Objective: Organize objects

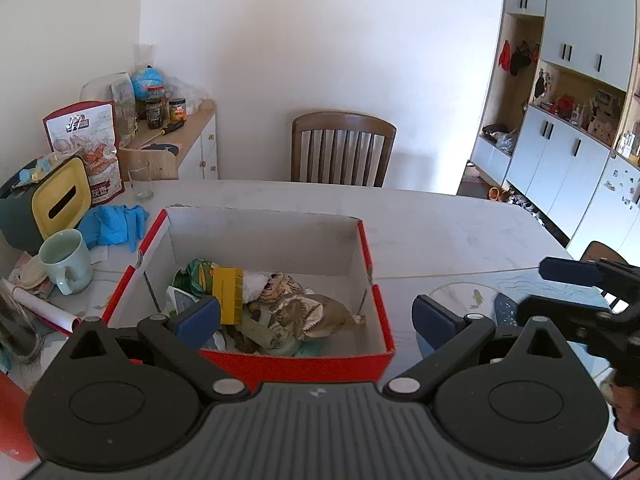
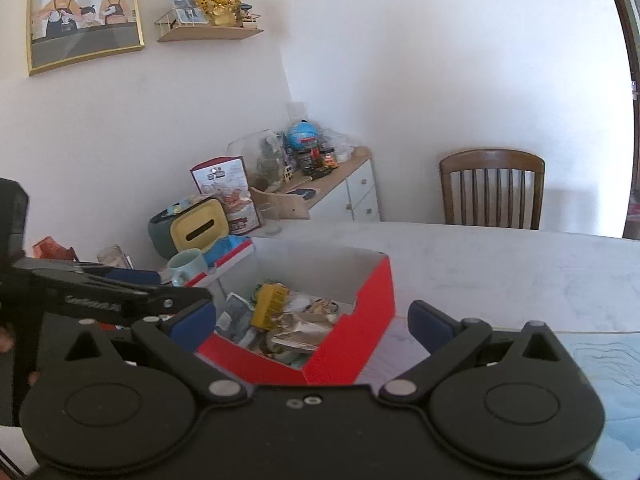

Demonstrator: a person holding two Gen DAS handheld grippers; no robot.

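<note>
STEP: between picks, judged, nothing carried | BOX: red box (image 1: 256, 280) at 12 o'clock of left gripper (image 1: 316, 316), holding yellow packet (image 1: 228, 294) and wrappers (image 1: 312, 312) | JAWS: left gripper spread wide, empty; right gripper (image 2: 310, 322) spread, empty | NEXT: probably blue gloves (image 1: 114, 226) at 10 o'clock; soft, needs a centred pinch.

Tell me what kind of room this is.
Most likely a home dining area: a long pale table with a wooden chair pushed up to it, white storage cabinets along one wall, and a family picture hanging on another.
</note>
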